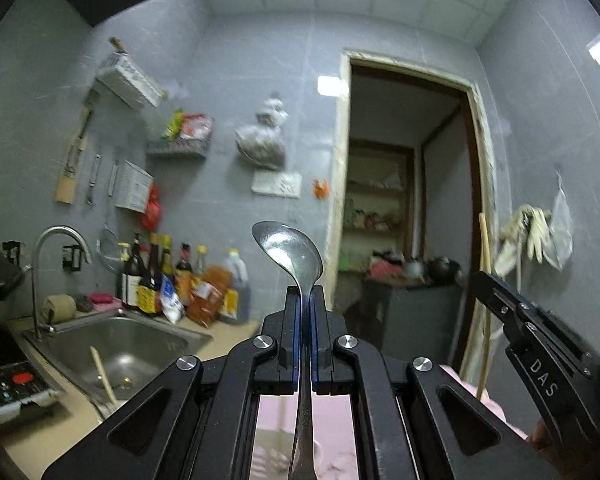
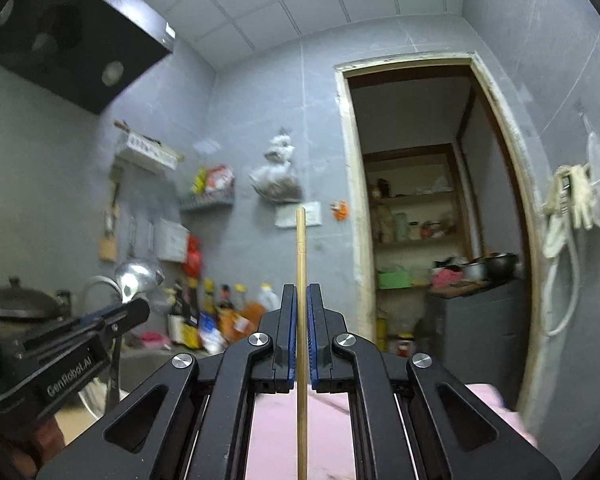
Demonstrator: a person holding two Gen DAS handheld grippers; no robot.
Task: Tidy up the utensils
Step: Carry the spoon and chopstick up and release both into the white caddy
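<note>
One spoon [image 1: 290, 254] in left gripper [image 1: 305, 296], one chopstick [image 2: 301, 248] in right gripper [image 2: 301, 294].

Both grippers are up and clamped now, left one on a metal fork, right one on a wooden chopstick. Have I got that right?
Not quite. The left gripper is clamped on a metal spoon, not a fork; the left wrist view shows its rounded bowl sticking up past the fingertips. The rest holds: the right gripper is shut on a wooden chopstick, as the right wrist view shows.
</note>
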